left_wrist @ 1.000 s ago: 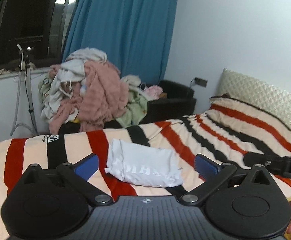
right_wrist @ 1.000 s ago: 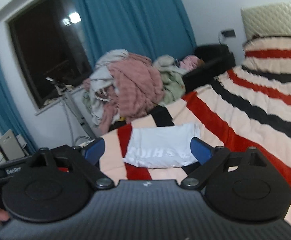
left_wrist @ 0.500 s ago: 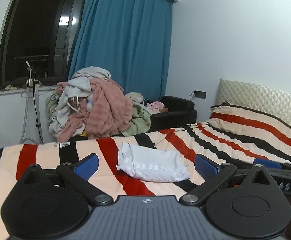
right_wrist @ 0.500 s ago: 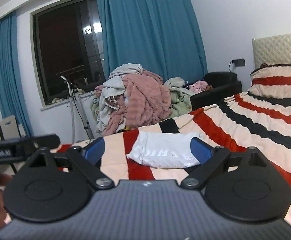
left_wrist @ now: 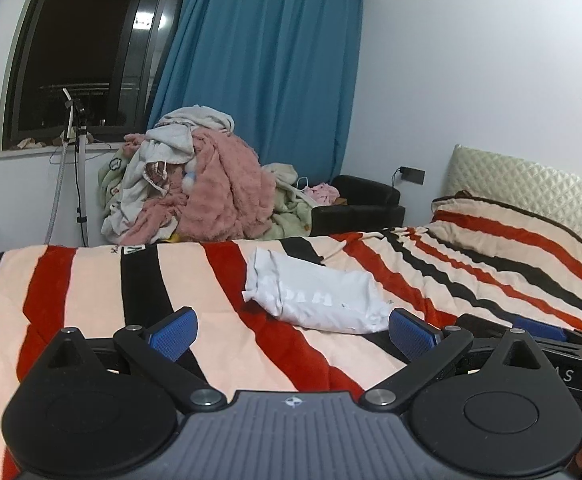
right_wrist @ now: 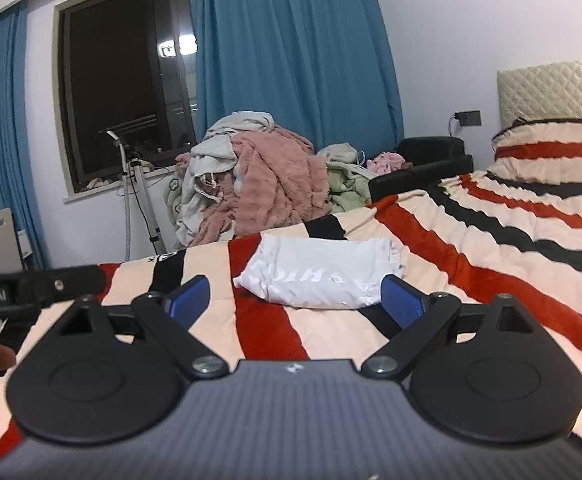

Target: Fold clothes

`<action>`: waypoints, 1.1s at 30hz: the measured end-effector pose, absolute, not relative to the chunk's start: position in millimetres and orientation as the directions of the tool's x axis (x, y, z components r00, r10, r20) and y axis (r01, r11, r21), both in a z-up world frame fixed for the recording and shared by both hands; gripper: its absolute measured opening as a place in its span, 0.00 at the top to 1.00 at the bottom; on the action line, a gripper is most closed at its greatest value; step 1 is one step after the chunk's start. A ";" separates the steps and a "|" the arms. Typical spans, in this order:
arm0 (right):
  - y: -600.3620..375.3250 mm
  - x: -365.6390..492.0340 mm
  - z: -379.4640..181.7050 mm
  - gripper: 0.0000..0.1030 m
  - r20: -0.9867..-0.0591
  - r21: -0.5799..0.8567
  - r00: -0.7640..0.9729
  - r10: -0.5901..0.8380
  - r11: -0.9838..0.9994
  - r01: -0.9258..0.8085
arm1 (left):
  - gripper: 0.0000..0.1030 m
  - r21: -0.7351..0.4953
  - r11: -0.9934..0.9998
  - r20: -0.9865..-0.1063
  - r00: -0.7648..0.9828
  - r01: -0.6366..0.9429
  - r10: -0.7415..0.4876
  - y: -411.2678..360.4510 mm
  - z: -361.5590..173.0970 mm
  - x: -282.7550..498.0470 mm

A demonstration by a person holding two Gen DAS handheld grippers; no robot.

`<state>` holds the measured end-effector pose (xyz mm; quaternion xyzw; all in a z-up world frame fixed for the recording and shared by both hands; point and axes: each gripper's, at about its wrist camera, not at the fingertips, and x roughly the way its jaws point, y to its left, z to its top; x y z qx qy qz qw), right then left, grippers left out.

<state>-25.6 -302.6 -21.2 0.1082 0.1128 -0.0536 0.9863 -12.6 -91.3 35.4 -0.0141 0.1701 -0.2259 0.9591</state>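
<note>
A white folded garment point(left_wrist: 315, 296) with pale lettering lies on the striped red, black and cream bed cover point(left_wrist: 91, 280); it also shows in the right wrist view point(right_wrist: 323, 276). My left gripper point(left_wrist: 291, 334) is open and empty, held level above the cover, short of the garment. My right gripper point(right_wrist: 293, 300) is open and empty, also short of the garment, with the cloth seen between its blue pads. The right gripper's body shows at the right edge of the left wrist view point(left_wrist: 539, 344).
A tall heap of pink, white and green clothes point(left_wrist: 195, 188) stands beyond the bed's far edge under the window. A black armchair point(left_wrist: 363, 204), blue curtains point(left_wrist: 259, 72) and a quilted headboard point(left_wrist: 531, 192) are behind. A metal stand point(left_wrist: 77, 168) is by the wall.
Both grippers have pulled back and tilted up to level; the garment now sits farther away and lower in view. It lies where it was, untouched.
</note>
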 end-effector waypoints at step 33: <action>-295.6 -19.9 -32.4 0.09 -0.275 0.144 0.953 -0.123 0.975 0.167 | 0.01 -0.071 0.908 -0.345 0.844 0.412 -0.410 -104.2 19.0 -12.4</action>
